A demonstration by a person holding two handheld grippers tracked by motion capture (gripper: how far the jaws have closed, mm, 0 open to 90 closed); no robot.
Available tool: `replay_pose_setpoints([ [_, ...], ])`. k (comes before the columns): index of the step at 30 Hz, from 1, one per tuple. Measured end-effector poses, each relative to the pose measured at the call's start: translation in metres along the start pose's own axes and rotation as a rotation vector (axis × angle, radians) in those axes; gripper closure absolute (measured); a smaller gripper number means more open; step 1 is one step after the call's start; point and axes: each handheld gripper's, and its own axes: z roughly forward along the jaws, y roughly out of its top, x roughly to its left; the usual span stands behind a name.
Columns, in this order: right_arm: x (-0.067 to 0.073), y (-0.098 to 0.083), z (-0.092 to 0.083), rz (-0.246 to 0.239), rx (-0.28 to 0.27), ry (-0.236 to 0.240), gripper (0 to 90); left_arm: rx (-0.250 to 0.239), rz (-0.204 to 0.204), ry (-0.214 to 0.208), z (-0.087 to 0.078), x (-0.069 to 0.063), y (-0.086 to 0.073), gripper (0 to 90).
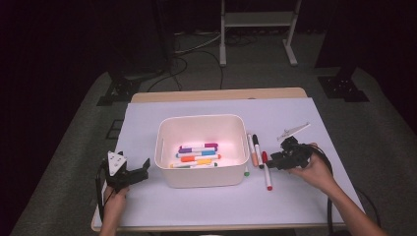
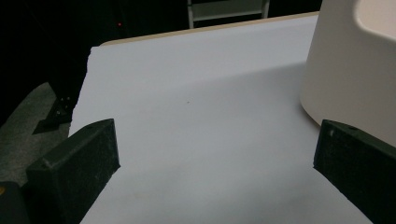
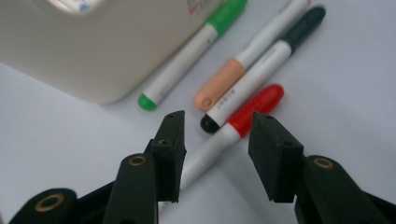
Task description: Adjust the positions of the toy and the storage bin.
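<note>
**Right gripper poised over the red marker**

Just right of the white bin (image 1: 201, 184), four markers lie on the pale table cover (image 1: 147, 206): green (image 3: 182, 60), orange (image 3: 236, 70), black (image 3: 261, 65) and the red marker (image 3: 243, 121), the nearest of them. The right gripper (image 3: 217, 140) hangs over the red marker, jaws parted on either side of its barrel, pads not pressing on it. Several more markers lie inside the bin. At the bin's left, the left gripper (image 1: 129, 172) rests near the table's near edge, jaws spread wide with nothing between them.
</note>
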Motion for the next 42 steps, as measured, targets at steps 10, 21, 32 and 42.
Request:
replay_pose_setpoints([
  [10, 0.005, -0.011, 0.023, 0.03, 0.022, -0.039, 52.5, 0.0, -0.001, -0.001, 0.0, 0.0, 0.0, 0.0],
  [21, -0.006, -0.024, 0.016, 0.07, 0.05, -0.155, 54.8, -0.001, -0.001, -0.002, 0.0, 0.0, 0.0, 0.0],
  [32, -0.023, -0.047, -0.002, 0.105, 0.052, -0.219, 67.7, 0.0, 0.0, 0.0, 0.0, 0.0, 0.0, 0.0],
  [42, -0.032, -0.049, -0.006, 0.128, 0.043, -0.185, 76.0, -0.001, 0.0, -0.001, 0.0, 0.0, 0.0, 0.0],
])
